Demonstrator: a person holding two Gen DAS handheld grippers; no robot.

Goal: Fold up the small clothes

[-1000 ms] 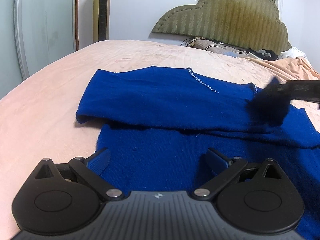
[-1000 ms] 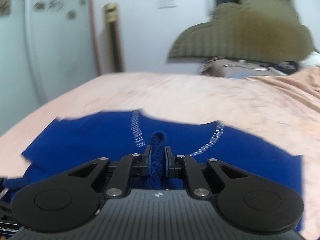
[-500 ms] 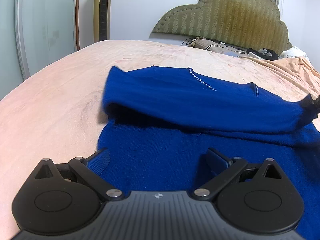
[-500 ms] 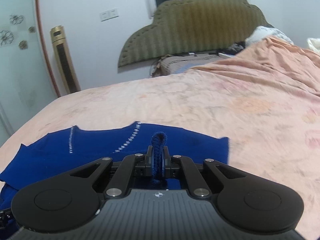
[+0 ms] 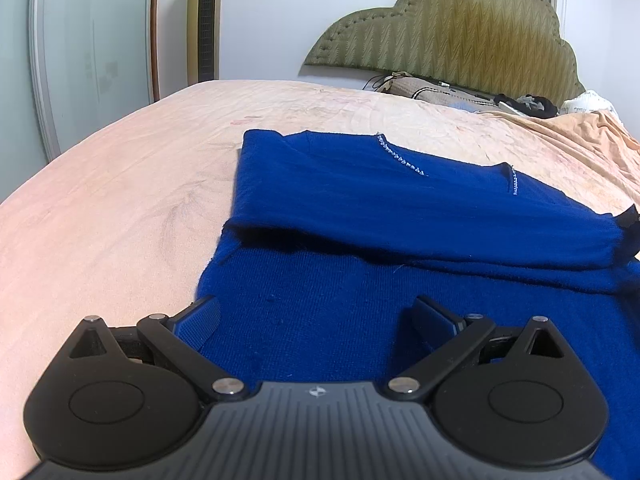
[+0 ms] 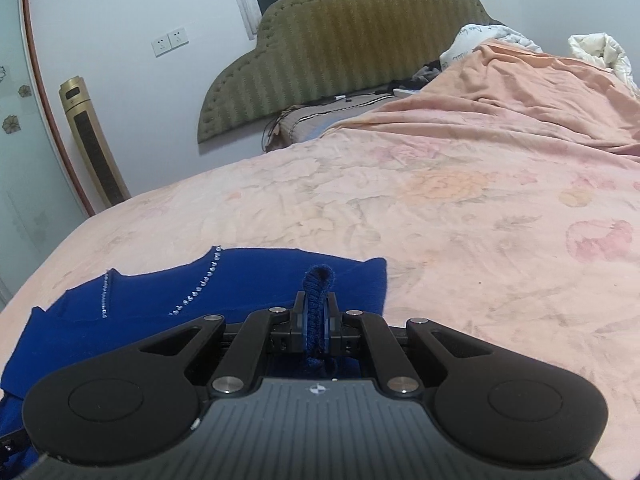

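Observation:
A blue knit sweater [image 5: 360,208] with small silver beads at the neckline lies on the pink bed [image 5: 120,184]. One sleeve [image 5: 440,224] is laid across the body toward the right. My left gripper [image 5: 316,320] is open and empty, its fingers resting low over the sweater's near part. My right gripper [image 6: 316,316] is shut on the sleeve cuff [image 6: 318,280], which sticks up between its fingers. The sweater body [image 6: 160,300] shows to the left in the right wrist view. The right gripper shows as a dark tip at the right edge of the left wrist view [image 5: 632,224].
A green padded headboard [image 5: 460,28] stands at the far end with pillows and dark items below it. A gold tower fan [image 5: 204,20] stands by the wall. A bunched orange cover [image 6: 540,92] and a white quilt [image 6: 596,52] lie at the far right.
My right gripper has pulled the sleeve cuff to the right, across the sweater body. The sleeve's left end has drawn in from the bed onto the sweater. The left gripper has not moved.

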